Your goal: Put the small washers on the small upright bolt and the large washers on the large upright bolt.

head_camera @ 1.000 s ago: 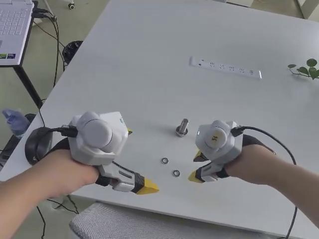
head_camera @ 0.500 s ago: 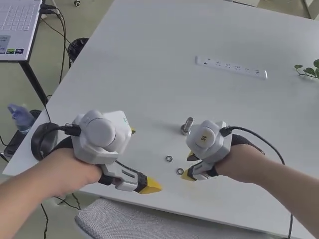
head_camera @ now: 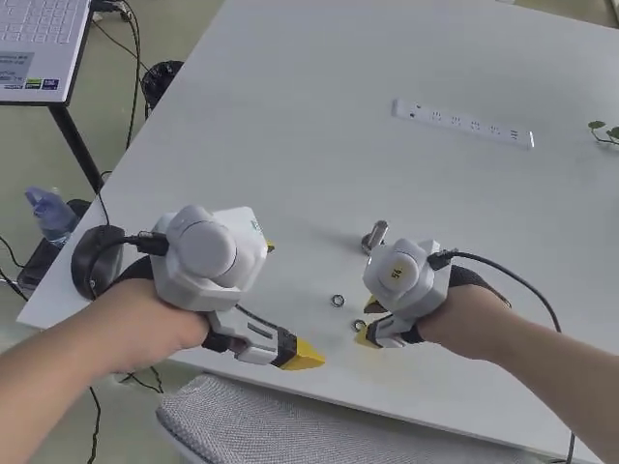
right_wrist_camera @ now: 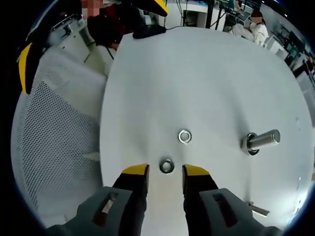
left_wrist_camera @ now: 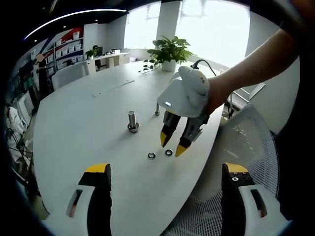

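Your left gripper (left_wrist_camera: 165, 169) hangs spread wide and empty at the table (right_wrist_camera: 206, 73) edge, your right gripper (right_wrist_camera: 166, 173) stands parted astride the nearer washer (right_wrist_camera: 167, 166), with the second washer (right_wrist_camera: 184, 136) just beyond and the upright bolt (right_wrist_camera: 263, 140) farther off.

An office — long white table (head_camera: 290, 116), laptop (head_camera: 41, 43), power strip (head_camera: 462, 124).
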`<action>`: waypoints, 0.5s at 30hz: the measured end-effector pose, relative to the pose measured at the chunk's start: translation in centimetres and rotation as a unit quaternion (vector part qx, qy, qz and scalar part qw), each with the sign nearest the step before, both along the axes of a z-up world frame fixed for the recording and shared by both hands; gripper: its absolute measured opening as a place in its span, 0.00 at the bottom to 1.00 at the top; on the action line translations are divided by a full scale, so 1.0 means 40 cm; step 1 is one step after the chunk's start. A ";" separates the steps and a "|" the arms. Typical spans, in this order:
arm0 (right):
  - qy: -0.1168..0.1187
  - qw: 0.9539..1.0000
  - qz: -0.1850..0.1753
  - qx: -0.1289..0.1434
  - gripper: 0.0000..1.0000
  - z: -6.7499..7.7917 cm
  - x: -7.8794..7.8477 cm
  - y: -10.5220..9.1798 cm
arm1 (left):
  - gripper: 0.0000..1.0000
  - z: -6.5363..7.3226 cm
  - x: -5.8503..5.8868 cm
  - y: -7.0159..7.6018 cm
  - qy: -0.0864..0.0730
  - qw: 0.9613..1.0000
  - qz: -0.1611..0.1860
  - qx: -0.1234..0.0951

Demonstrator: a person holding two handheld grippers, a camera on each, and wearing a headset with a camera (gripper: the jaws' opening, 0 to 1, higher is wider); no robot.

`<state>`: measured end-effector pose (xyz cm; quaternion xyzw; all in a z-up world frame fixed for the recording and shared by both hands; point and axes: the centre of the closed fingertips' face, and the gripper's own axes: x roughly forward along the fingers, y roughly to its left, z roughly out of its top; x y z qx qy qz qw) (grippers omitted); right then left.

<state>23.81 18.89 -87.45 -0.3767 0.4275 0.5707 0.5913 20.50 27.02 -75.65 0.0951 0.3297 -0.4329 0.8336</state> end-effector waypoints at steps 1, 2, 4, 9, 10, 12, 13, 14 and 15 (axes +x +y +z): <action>-0.001 1.000 0.000 -0.001 0.28 -0.003 0.001 0.000 | 0.93 0.000 0.000 0.000 0.000 1.000 0.000 -0.001; -0.002 1.000 0.000 -0.002 0.28 -0.007 0.002 0.000 | 0.93 0.001 0.000 0.001 0.000 1.000 0.000 -0.002; -0.006 1.000 -0.002 -0.001 0.28 -0.011 0.005 -0.001 | 0.93 0.001 -0.001 0.001 0.001 1.000 -0.002 -0.004; -0.018 1.000 0.004 -0.002 0.28 -0.008 0.010 0.003 | 0.93 -0.002 -0.002 0.005 0.001 1.000 -0.002 -0.004; -0.025 1.000 0.012 -0.004 0.28 -0.009 0.010 0.001 | 0.92 -0.003 -0.003 0.005 0.001 1.000 -0.003 -0.004; -0.027 1.000 0.013 -0.004 0.27 -0.008 0.006 0.000 | 0.92 -0.003 -0.003 0.004 0.001 1.000 -0.003 -0.003; -0.028 1.000 0.013 -0.003 0.27 -0.008 0.007 0.000 | 0.92 -0.002 -0.003 0.004 0.002 1.000 -0.003 -0.005; -0.029 0.999 0.014 -0.002 0.27 -0.008 0.008 -0.001 | 0.92 -0.002 -0.004 0.003 0.002 1.000 -0.003 -0.006; -0.029 0.999 0.013 -0.001 0.26 -0.008 0.007 0.000 | 0.92 -0.003 -0.004 0.002 0.002 1.000 -0.004 -0.005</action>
